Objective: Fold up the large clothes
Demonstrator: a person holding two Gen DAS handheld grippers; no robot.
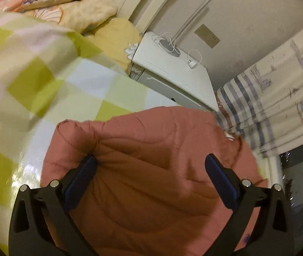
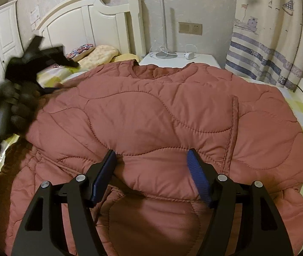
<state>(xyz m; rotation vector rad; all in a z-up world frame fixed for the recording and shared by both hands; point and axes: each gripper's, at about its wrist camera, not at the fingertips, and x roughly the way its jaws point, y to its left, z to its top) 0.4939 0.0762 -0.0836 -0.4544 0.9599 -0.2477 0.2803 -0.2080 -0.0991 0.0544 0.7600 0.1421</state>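
Right gripper (image 2: 151, 157): jaws spread wide, nothing pinched; the blue pads straddle a puffed fold along the near edge of the jacket, apparently resting on or just above it
Left gripper (image 1: 150, 160): also wide open, gripping nothing; the left pad presses into a bunched crease while the right one appears clear of the cloth
Jacket (image 2: 162, 111): pink quilted coat spread over the bed, directly ahead of and under both tools; neck opening at the far end toward the nightstand, hem end toward the right gripper
Long axis: runs away from the right gripper, near hem to far collar
Nearer hand: right sits at the near fold, so I judge it better placed for the lower edge; the left, seen blurred at the coat's far-left side in the right view, is closer to that side
Bedspread (image 1: 45, 89): green-and-white checks, showing around the jacket
Nightstand (image 2: 202, 60): beyond the collar, lamp base and cable on top
Hard to tell: sleeves are not clearly separable from the body; the near hem is cut off below the fingers; left view is motion-blurred
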